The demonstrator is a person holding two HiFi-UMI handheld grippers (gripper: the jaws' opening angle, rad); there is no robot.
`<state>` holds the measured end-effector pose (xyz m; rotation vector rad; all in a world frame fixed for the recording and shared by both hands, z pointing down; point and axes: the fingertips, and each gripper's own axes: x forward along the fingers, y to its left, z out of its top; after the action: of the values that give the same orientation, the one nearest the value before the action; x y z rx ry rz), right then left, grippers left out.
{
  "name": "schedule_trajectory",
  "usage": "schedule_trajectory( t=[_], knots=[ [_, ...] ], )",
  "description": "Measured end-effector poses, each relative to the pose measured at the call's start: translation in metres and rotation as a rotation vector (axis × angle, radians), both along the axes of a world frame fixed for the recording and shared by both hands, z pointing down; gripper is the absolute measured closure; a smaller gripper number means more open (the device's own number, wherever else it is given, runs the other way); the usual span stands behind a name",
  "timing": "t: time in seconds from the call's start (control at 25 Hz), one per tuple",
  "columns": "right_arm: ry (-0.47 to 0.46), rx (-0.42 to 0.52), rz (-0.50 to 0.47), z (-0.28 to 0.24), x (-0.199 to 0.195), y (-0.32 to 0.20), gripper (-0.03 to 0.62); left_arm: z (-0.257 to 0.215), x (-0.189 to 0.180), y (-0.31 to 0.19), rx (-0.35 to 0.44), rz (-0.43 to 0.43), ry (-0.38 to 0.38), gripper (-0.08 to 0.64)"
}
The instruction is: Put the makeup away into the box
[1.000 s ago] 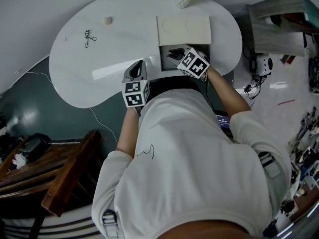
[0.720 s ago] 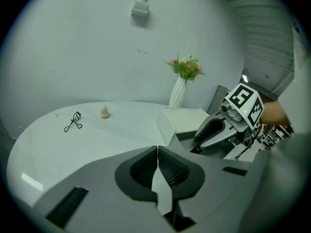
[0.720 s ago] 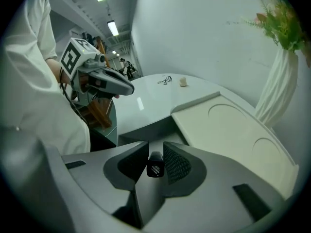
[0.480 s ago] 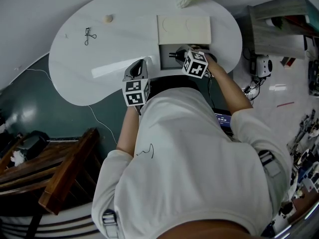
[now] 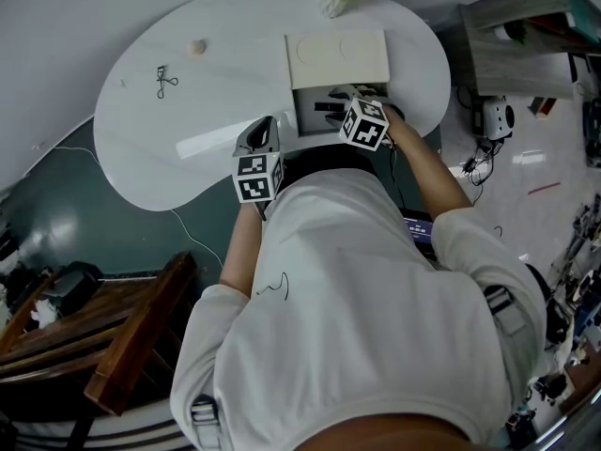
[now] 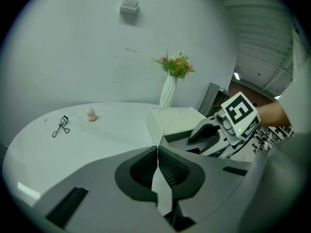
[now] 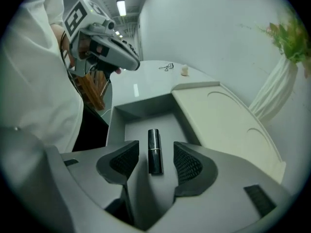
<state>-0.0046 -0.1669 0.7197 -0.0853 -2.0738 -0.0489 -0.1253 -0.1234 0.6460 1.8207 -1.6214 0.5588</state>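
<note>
two items are still out on the bench (image 5: 225, 92), far left: a curler (image 5: 165, 81) and, a bit right of it, a small beige puff (image 5: 196, 47). both are well apart from the box.

left claw (image 6: 157, 154): jaws fully together, nothing in them. it hangs over bare bench near the front edge, just left of the box, and has barely shifted in the last second.

box (image 5: 305, 111): open, with the lid (image 5: 336, 58) lying flat against its far side.

right claw (image 7: 155, 154): this is the change. a second ago it was over the box with narrower jaws. now it points down into the box and the jaws are opening to their widest. the lipstick (image 7: 154, 140) lies flat on the box floor, in line between the pads but touching neither, with a clear gap each side. so it's released, not gripped.

vase (image 5: 333, 3) at the back edge, right of the lid, is not involved.

my read: the lipstick is done. next job is likely the curler or puff, both on the left claw's side. the curler is thin wire lying flat, so probably the fiddlier pick, and the puff may roll.
</note>
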Motion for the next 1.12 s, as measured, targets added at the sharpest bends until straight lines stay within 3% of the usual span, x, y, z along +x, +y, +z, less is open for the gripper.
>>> schedule_trajectory(
  t=[0.08, 0.2, 0.28, 0.36, 0.48, 0.6, 0.8, 1.12],
  knots=[
    [-0.042, -0.015, 0.059, -0.010, 0.002, -0.002, 0.356, 0.002, 0.005, -0.005, 0.001, 0.023, 0.007, 0.538],
    [-0.117, -0.018, 0.184, -0.030, 0.008, -0.008, 0.368, 0.003, 0.015, -0.014, 0.007, 0.060, 0.021, 0.538],
    [-0.181, -0.031, 0.324, -0.045, 0.014, -0.013, 0.442, 0.002, 0.022, -0.021, 0.013, 0.081, 0.038, 0.538],
    [-0.246, -0.064, 0.499, -0.057, 0.022, -0.019, 0.591, 0.001, 0.028, -0.027, 0.019, 0.102, 0.048, 0.538],
    [-0.336, -0.097, 0.702, -0.069, 0.034, -0.023, 0.594, -0.002, 0.037, -0.038, 0.033, 0.145, 0.056, 0.538],
    [-0.397, -0.052, 0.827, -0.079, 0.042, -0.029, 0.594, -0.006, 0.050, -0.052, 0.046, 0.194, 0.078, 0.538],
    [-0.470, 0.006, 0.921, -0.099, 0.047, -0.033, 0.595, -0.020, 0.064, -0.057, 0.068, 0.238, 0.096, 0.538],
    [-0.627, 0.166, 0.929, -0.184, 0.052, -0.066, 0.595, -0.097, 0.061, -0.087, 0.257, 0.226, 0.090, 0.538]
  ],
)
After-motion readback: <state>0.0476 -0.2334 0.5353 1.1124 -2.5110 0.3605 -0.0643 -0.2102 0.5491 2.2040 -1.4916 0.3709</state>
